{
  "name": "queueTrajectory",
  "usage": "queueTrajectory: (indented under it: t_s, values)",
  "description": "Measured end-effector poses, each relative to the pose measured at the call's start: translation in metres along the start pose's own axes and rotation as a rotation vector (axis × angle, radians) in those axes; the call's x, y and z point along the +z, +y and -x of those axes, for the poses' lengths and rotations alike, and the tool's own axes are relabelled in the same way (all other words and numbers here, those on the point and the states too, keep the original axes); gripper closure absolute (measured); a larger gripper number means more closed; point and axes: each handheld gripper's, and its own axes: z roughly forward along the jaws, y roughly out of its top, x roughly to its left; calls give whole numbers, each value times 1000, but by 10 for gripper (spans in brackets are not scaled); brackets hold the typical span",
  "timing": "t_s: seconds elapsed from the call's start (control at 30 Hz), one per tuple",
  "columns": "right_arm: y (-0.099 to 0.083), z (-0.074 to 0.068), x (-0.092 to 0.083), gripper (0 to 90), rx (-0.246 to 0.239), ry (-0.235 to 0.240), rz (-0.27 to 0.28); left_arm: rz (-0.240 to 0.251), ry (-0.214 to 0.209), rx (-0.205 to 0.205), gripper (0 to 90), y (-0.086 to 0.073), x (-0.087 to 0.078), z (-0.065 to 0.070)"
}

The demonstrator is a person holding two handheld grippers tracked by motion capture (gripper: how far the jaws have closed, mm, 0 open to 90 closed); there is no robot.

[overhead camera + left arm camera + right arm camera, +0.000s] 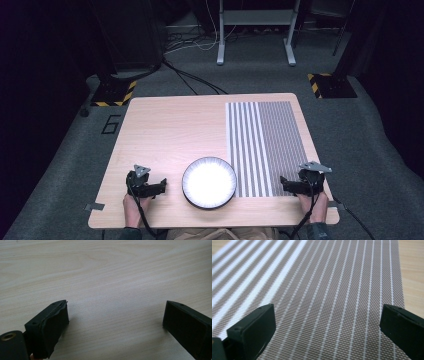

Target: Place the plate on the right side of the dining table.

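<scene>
We saw the left gripper (pixel 161 187) resting low at the near left of the wooden table (pixel 170 130), its jaws spread wide with bare wood between them and nothing held. The right gripper (pixel 283 183) sat at the near right edge of the striped placemat (pixel 265 145), jaws equally wide over the weave, also empty. Between the two, well apart from either, a white plate (pixel 209 182) with a dark ribbed rim touched the mat's left edge.

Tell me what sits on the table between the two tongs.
In the high view, a white plate with a dark rim and the near end of a striped mat lie between the left tongs and right tongs.
</scene>
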Motion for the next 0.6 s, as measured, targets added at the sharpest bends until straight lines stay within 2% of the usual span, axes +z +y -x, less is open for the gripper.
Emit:
queueTrajectory:
  t_s: [0.03, 0.2, 0.4, 0.6]
  values:
    - [1, -3, -1, 0, -4, 11, 0, 2, -5, -7, 53, 0, 0, 0]
    - [8, -19, -1, 1, -20, 68, 3, -2, -22, 11, 41, -1, -1, 5]
    - [16, -36, -1, 3, -42, 132, 12, 16, -54, 27, 41, -2, -3, 23]
    - [22, -56, 0, 6, -70, 198, 15, 19, -86, 28, 41, -2, -4, 32]
